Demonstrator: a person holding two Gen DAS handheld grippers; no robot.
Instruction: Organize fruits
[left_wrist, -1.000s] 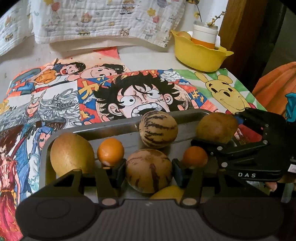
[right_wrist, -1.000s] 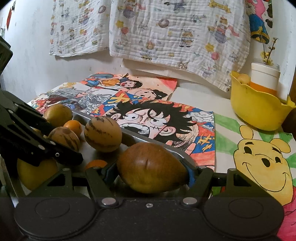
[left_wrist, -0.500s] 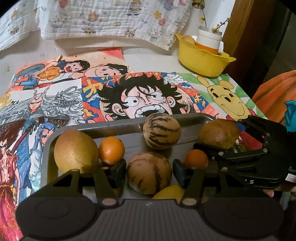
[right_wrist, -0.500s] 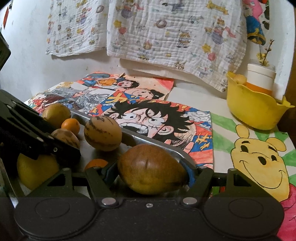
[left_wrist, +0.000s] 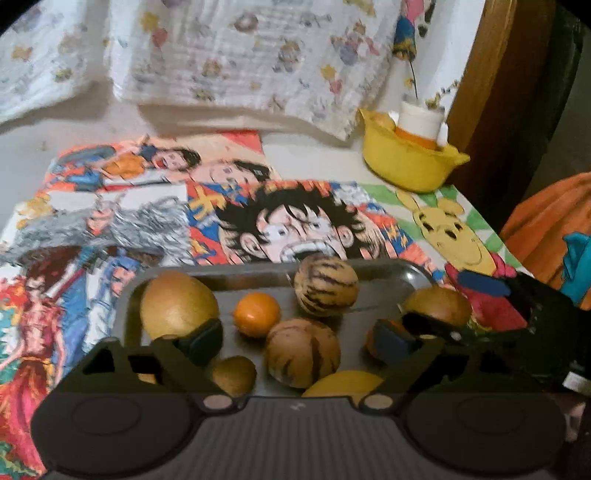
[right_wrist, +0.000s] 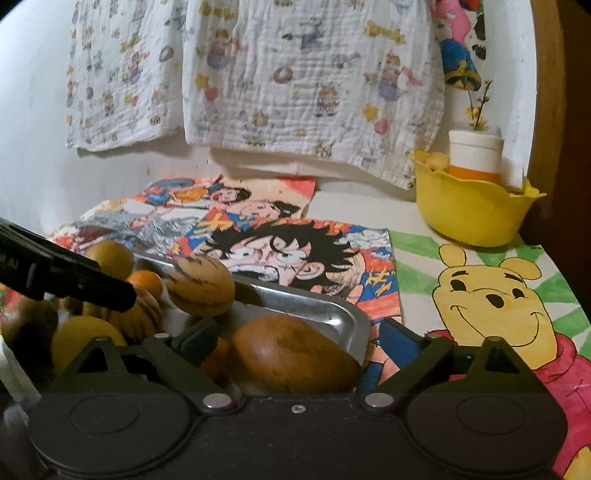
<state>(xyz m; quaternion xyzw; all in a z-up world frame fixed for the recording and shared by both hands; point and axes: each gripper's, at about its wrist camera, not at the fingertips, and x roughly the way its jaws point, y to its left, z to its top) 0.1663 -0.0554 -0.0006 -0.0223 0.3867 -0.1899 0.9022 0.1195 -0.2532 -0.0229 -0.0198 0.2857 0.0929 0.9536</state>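
Observation:
A metal tray (left_wrist: 380, 267) holds several fruits: two striped melons (left_wrist: 325, 286) (left_wrist: 303, 352), a large tan fruit (left_wrist: 177, 302), an orange (left_wrist: 256, 314), a small brown fruit (left_wrist: 234, 374) and a yellow fruit (left_wrist: 343, 384). My left gripper (left_wrist: 295, 341) is open above the tray, its fingers either side of the near striped melon without touching it. My right gripper (right_wrist: 284, 350) is open around a brown oval fruit (right_wrist: 291, 354) that lies at the tray's right corner (right_wrist: 343, 314). The right gripper also shows in the left wrist view (left_wrist: 480, 328).
A yellow bowl (right_wrist: 469, 214) with a white and orange cup stands at the back right. Cartoon posters (right_wrist: 491, 295) cover the table. Printed cloths (right_wrist: 295, 74) hang on the wall behind. A wooden post (left_wrist: 498, 74) stands at the right.
Both grippers have opened wider and pulled up and back. The left let go of the striped melon and the right let go of the brown oval fruit, which now rests in the tray.

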